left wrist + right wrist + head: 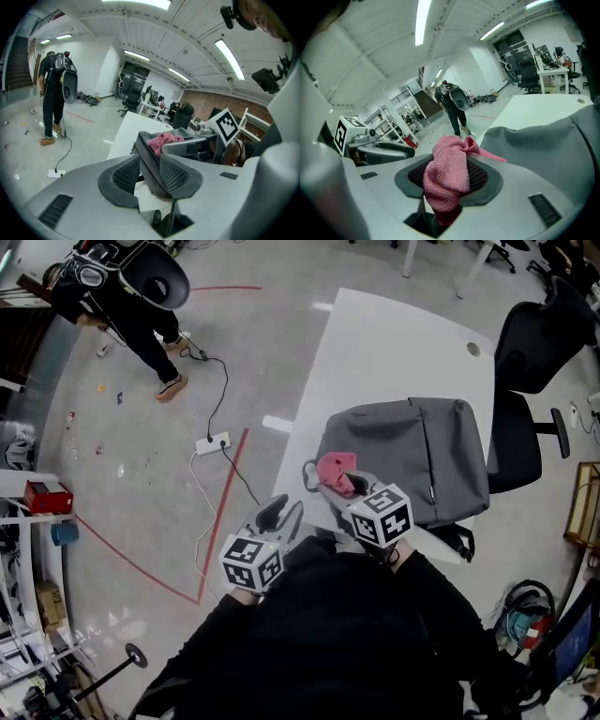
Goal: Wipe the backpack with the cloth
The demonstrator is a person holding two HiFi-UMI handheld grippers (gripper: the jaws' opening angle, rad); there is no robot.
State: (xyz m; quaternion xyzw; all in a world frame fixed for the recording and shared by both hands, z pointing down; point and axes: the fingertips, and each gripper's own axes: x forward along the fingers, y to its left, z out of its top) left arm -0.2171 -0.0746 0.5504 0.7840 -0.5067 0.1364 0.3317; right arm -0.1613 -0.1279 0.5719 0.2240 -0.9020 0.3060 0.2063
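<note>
While the right gripper [450, 174] clamps the limp pink terry cloth [446, 157] mid-bunch, the part-open left gripper [149, 177] should probably pin the floppy grey fabric backpack [412, 456] ahead.

No text, brand, number or sign can be read in any view. The marker cubes [251, 563] on the left gripper [277, 514] and the right gripper [333, 487] carry only black-and-white square patterns, not letters or digits. Any print on the red box [47, 495] is too small to read.
</note>
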